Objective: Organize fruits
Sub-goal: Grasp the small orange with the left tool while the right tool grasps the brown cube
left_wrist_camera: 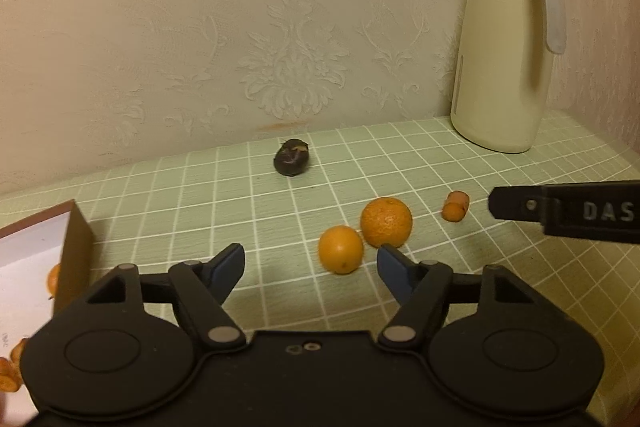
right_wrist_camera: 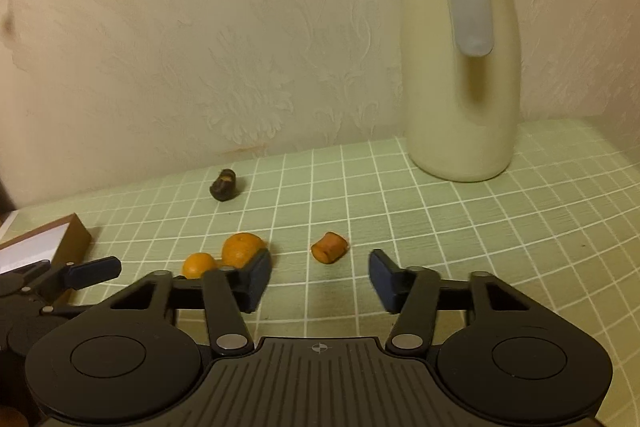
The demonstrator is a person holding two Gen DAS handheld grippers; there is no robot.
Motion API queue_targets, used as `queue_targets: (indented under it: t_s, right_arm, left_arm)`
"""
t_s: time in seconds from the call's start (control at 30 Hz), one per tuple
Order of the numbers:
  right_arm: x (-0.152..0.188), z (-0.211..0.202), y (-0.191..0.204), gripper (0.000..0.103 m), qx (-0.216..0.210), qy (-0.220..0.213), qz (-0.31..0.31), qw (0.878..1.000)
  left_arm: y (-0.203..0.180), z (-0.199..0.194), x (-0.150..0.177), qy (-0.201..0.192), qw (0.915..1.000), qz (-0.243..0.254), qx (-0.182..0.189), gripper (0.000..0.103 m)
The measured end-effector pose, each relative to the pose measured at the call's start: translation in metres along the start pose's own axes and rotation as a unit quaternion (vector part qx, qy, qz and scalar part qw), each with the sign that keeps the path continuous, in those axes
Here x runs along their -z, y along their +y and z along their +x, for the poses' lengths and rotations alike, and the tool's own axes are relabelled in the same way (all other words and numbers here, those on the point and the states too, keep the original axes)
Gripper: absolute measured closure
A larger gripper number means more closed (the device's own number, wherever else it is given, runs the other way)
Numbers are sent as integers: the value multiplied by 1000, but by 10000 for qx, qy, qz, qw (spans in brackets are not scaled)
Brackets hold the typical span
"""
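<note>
Two oranges lie side by side on the green checked tablecloth: a smaller one (left_wrist_camera: 341, 249) (right_wrist_camera: 199, 265) and a larger one (left_wrist_camera: 386, 222) (right_wrist_camera: 242, 249). A short orange chunk (left_wrist_camera: 455, 206) (right_wrist_camera: 329, 247) lies to their right. A dark fruit (left_wrist_camera: 291, 157) (right_wrist_camera: 225, 185) sits near the wall. My left gripper (left_wrist_camera: 311, 267) is open and empty, just short of the smaller orange. My right gripper (right_wrist_camera: 319, 277) is open and empty, just short of the chunk. A brown box (left_wrist_camera: 76, 251) (right_wrist_camera: 68, 235) at the left holds orange pieces (left_wrist_camera: 53, 277).
A cream thermos jug (left_wrist_camera: 504, 67) (right_wrist_camera: 460, 75) with a grey lid and handle stands at the back right against the wallpapered wall. The right gripper's finger (left_wrist_camera: 568, 213) shows in the left wrist view. The left gripper (right_wrist_camera: 60, 279) shows in the right wrist view.
</note>
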State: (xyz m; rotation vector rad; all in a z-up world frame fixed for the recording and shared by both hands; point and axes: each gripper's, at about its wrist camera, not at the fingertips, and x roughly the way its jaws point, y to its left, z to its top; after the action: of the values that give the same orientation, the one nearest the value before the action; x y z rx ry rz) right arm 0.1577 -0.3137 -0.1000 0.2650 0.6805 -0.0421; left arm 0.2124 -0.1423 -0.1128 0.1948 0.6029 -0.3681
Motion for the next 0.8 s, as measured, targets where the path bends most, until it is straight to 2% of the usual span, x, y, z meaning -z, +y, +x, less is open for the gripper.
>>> queue_targets:
  t_s: [0.3, 0.5, 0.57, 0.63, 0.7, 0.8]
  right_arm:
    - [-7, 28, -11, 52, 87, 118, 76, 9999]
    - [-9, 39, -14, 52, 68, 177, 143, 9997]
    - [-10, 42, -14, 52, 46, 189, 147, 9997]
    - [-11, 46, -12, 56, 56, 199, 93, 9997]
    - [-11, 50, -11, 68, 32, 259, 95, 9996]
    - [-12, 55, -10, 68, 28, 297, 124, 9995]
  left_arm:
    - [-6, 30, 0, 133, 9999, 8, -13, 57]
    - [-10, 37, 0, 90, 9999, 26, 69, 67]
    - [-12, 36, 1, 55, 9999, 50, 94, 80]
    - [-13, 35, 1, 42, 9999, 55, 86, 80]
    - [-12, 35, 1, 45, 9999, 9, 92, 81]
    - [-9, 36, 1, 55, 10000, -44, 66, 81]
